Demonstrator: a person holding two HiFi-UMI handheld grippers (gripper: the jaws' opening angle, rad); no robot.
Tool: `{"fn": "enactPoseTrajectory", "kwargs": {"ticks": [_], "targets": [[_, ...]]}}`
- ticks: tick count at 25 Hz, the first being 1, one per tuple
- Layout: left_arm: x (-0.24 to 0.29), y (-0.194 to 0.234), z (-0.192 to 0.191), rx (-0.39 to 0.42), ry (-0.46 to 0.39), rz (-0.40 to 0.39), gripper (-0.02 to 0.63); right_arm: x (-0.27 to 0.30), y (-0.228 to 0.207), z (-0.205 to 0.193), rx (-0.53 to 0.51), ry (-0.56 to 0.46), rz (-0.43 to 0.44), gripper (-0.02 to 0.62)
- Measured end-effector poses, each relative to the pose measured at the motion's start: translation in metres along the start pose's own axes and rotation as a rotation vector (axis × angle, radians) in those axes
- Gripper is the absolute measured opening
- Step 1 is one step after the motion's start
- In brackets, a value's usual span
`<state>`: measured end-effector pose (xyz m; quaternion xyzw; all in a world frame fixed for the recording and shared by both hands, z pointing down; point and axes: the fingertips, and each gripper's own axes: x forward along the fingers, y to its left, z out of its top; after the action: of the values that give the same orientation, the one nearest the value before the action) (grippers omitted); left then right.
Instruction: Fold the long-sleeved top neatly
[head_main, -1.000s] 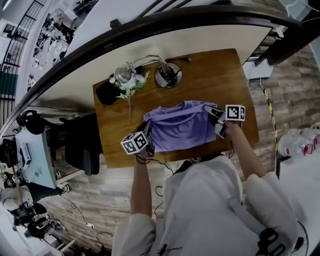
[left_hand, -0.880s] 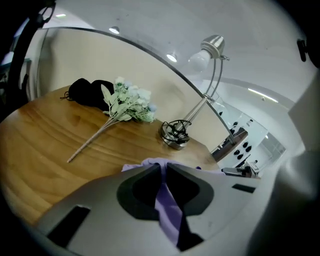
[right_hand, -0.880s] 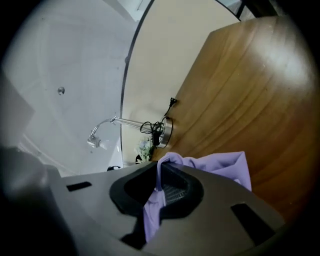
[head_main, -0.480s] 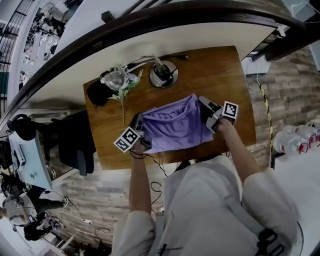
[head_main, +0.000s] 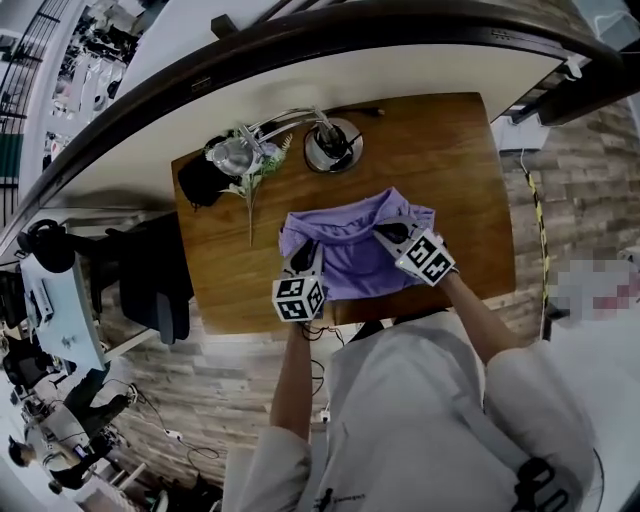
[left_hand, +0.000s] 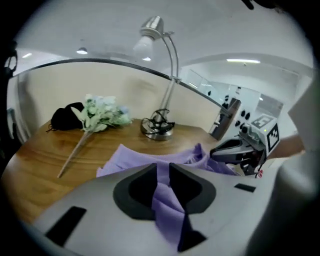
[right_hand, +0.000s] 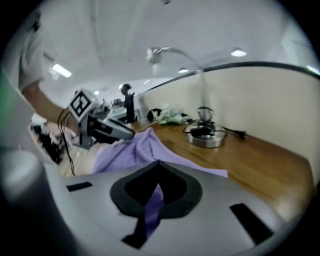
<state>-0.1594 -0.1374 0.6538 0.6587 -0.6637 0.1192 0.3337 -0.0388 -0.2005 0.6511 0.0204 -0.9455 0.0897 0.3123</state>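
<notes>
Tool on the left (head_main: 304, 258), in front of the desk lamp (head_main: 330, 148) and a bit left, has just been closing and is pinching a fold of the purple long-sleeved top (head_main: 352, 262). Top's bunched up on the tabletop (head_main: 450, 150) right in front of the lamp. Right tool (head_main: 388, 234), front-right of the lamp, just squeezed tight on the top's other side.

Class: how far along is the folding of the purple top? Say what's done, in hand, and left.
Done: purple top looks partly folded on the table. In hand: left gripper, fingers just closing further, and right gripper each pinch its cloth. Left: it is rumpled, so neat final folds remain.
</notes>
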Motion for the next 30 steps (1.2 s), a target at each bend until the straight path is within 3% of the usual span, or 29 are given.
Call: {"fn": "enactPoseTrajectory", "kwargs": {"ticks": [2, 4, 7, 10, 14, 16, 21, 25, 30], "targets": [[0.019, -0.01, -0.008, 0.036, 0.044, 0.006, 0.071, 0.022, 0.008, -0.006, -0.168, 0.082, -0.036, 0.008], [0.035, 0.008, -0.012, 0.058, 0.076, 0.112, 0.063, 0.036, -0.008, -0.013, -0.199, 0.134, -0.126, 0.008], [0.045, 0.054, -0.017, -0.004, 0.102, 0.299, 0.051, 0.042, -0.045, -0.028, -0.068, 0.152, -0.254, 0.008], [0.046, 0.072, -0.022, -0.104, 0.079, 0.348, 0.051, 0.032, -0.074, -0.034, 0.091, 0.09, -0.348, 0.006], [0.037, 0.088, -0.02, -0.222, -0.017, 0.442, 0.046, 0.013, -0.101, -0.033, 0.318, -0.011, -0.422, 0.006], [0.035, 0.095, -0.018, -0.269, -0.038, 0.476, 0.044, 0.009, -0.109, -0.032, 0.366, -0.021, -0.441, 0.006], [0.036, 0.096, -0.017, -0.277, -0.017, 0.436, 0.044, 0.009, -0.115, -0.03, 0.42, -0.024, -0.467, 0.006], [0.01, 0.083, 0.0, -0.207, -0.075, 0.379, 0.044, -0.045, -0.12, -0.022, 0.453, -0.143, -0.531, 0.008], [-0.015, 0.028, 0.011, -0.144, -0.14, 0.271, 0.044, -0.108, -0.102, -0.073, 0.631, -0.15, -0.588, 0.01]]}}
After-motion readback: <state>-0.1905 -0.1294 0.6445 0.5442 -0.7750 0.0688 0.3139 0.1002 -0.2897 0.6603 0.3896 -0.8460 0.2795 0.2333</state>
